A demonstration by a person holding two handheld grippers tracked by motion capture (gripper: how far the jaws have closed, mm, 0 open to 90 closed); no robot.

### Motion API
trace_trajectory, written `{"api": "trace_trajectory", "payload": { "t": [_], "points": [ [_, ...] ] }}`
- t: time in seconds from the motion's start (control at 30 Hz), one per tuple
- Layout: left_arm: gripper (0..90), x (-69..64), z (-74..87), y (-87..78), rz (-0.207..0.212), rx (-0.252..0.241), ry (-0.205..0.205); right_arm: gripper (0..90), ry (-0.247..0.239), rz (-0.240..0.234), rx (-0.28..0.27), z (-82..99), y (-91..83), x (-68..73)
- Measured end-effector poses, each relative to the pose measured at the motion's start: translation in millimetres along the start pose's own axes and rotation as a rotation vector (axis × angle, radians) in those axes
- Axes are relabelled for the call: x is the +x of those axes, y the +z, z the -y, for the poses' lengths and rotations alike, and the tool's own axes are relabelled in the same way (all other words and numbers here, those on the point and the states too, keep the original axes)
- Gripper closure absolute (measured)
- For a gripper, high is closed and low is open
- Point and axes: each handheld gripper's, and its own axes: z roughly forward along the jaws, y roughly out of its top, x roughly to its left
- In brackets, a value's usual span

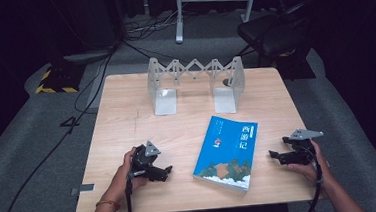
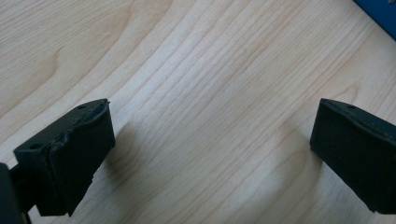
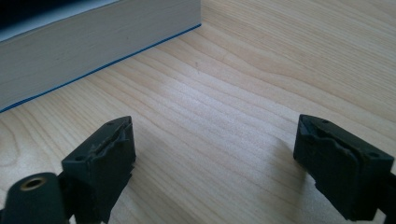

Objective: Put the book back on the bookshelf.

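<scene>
A blue paperback book [image 1: 227, 152] lies flat near the front middle of the wooden table [image 1: 127, 125]. To its left my left gripper [image 1: 166, 171] rests low over the wood, jaws wide open with bare tabletop between them [image 2: 212, 135]; a blue corner of the book [image 2: 380, 14] peeks in at the top right of the left gripper view. On the book's right side my right gripper [image 1: 274, 155] points at it, open and empty [image 3: 215, 154]. The book's pale page edge [image 3: 93, 42] fills the top left of the right gripper view, a short way ahead of the jaws.
An expandable metal bookend rack [image 1: 197, 83] stands at the back of the table, with two upright plates joined by a scissor link. Cables and a chair lie on the grey floor beyond the table.
</scene>
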Motion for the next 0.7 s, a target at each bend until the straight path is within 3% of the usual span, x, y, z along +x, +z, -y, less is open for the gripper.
{"api": "trace_trajectory", "payload": {
  "t": [0.13, 0.33, 0.47, 0.5, 0.57, 0.7],
  "points": [
    [0.7, -10.5, -1.9, 2.0, 0.041, 0.000, 0.053, 12.7, 0.001, 0.001, 0.001, 0.0, 0.0, 0.0],
    [0.7, -15.4, -0.7, 1.1, 0.044, -0.001, 0.054, 11.5, 0.005, 0.007, 0.014, -0.9, -0.1, 0.6],
    [0.7, -15.8, 0.4, 0.2, 0.055, -0.001, 0.069, 17.5, -0.012, 0.005, 0.024, -3.3, -1.8, 5.7],
    [0.4, -16.3, 1.3, -0.6, 0.077, 0.001, 0.088, 17.3, -0.059, -0.006, 0.029, -6.3, -2.7, 14.0],
    [0.2, -16.9, 1.9, -0.9, 0.083, -0.001, 0.094, 17.3, -0.079, -0.009, 0.033, -8.4, -2.6, 19.4],
    [0.5, -20.1, 3.2, -2.1, 0.071, 0.000, 0.086, 22.0, -0.177, -0.082, 0.042, -19.6, 0.5, 43.4]
  ]
}}
